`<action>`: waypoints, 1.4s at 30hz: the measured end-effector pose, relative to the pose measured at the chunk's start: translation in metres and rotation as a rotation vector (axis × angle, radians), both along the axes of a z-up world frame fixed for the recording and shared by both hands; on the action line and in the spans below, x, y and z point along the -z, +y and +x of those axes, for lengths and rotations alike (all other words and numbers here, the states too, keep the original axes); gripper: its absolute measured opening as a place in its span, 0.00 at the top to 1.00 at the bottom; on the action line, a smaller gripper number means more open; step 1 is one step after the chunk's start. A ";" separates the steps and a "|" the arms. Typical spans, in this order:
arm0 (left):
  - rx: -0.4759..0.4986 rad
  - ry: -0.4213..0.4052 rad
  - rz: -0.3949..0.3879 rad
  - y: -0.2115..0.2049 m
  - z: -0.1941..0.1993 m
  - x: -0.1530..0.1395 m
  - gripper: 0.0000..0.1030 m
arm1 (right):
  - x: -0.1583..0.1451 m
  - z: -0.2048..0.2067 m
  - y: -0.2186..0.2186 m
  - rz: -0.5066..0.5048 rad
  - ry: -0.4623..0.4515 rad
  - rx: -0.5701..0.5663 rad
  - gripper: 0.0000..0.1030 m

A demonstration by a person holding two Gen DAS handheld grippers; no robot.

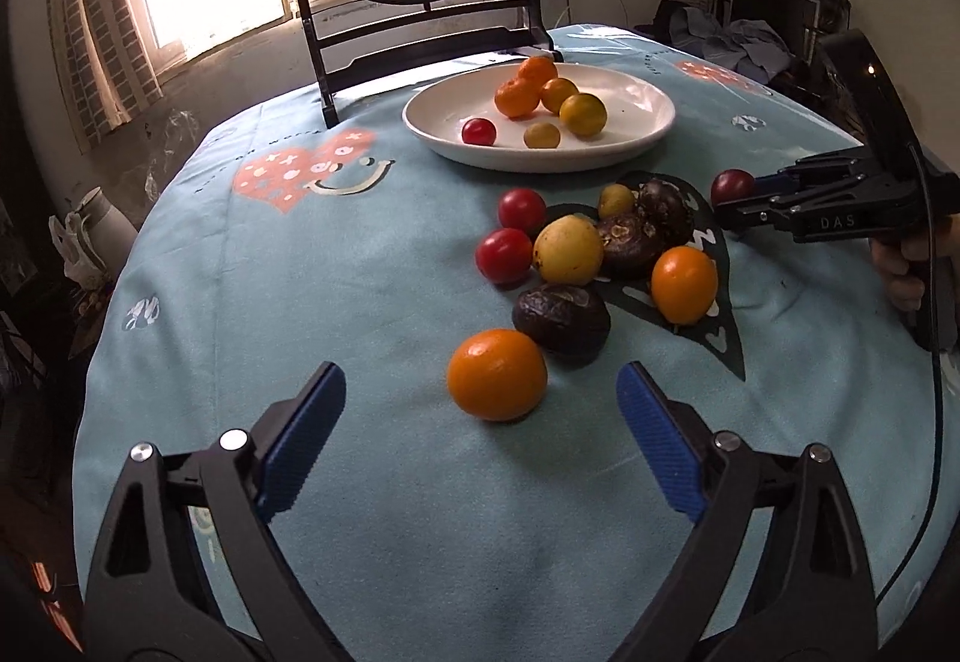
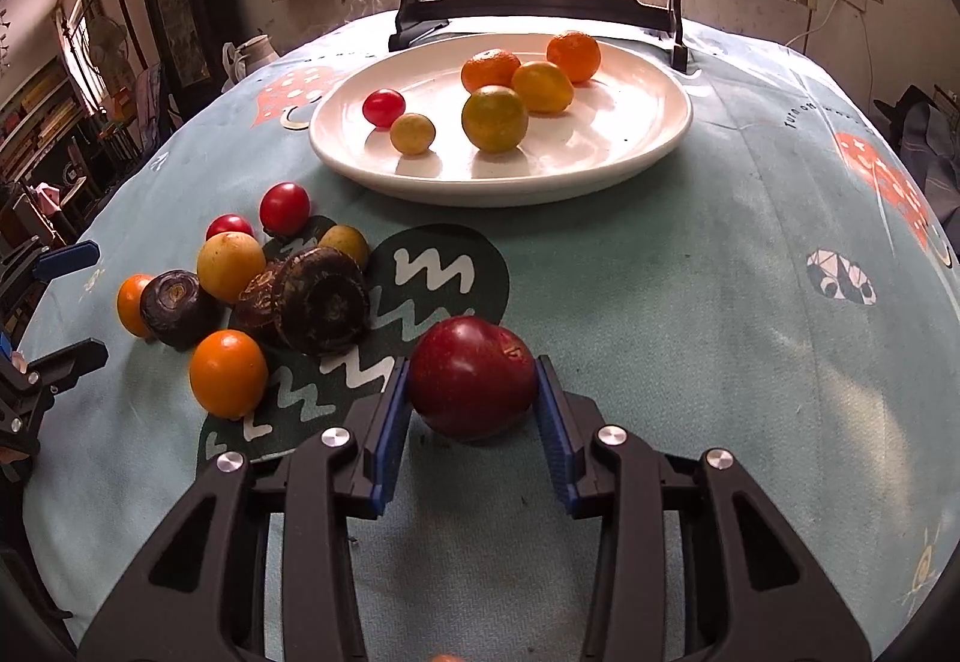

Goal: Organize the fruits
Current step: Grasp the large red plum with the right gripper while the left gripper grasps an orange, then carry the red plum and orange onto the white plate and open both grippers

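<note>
The right tool (image 2: 473,383) pinches a dark red plum (image 2: 472,375) just above the surface (image 2: 690,302). The left tool (image 1: 480,392) is spread wide near an orange (image 1: 497,374). Next, I think, the plum goes to the white plate (image 2: 630,146).

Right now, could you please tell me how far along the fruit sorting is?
Partly done. Six fruits already sit in the white plate: four orange or yellowish citrus, a red tomato and a small yellow fruit. In hand: the right hand-held gripper is shut on a dark red plum. Left: nine loose fruits on the cloth, including the orange in front of the open left hand-held gripper.
</note>
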State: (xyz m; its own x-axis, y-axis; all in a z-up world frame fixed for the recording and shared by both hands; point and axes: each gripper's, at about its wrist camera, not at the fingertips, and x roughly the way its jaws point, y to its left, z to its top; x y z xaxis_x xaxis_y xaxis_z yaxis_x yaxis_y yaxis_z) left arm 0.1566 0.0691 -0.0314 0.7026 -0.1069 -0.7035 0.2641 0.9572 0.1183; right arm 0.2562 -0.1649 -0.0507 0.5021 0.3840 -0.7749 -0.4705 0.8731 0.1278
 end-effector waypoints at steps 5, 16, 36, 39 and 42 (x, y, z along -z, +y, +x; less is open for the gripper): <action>0.025 0.055 0.001 -0.003 0.009 0.011 0.41 | 0.000 0.000 0.000 0.001 0.000 0.001 0.61; -0.011 0.086 0.021 -0.002 0.022 0.020 0.51 | 0.000 -0.001 0.000 0.000 -0.001 0.000 0.61; 0.003 0.075 -0.101 0.003 0.016 -0.001 0.61 | -0.013 -0.003 -0.009 0.107 0.018 -0.028 0.60; 0.036 0.056 -0.130 0.000 0.017 -0.019 0.61 | -0.023 -0.003 -0.011 0.165 -0.002 -0.034 0.60; 0.060 0.029 -0.120 -0.012 0.029 -0.037 0.61 | -0.033 0.002 -0.011 0.193 -0.041 -0.022 0.60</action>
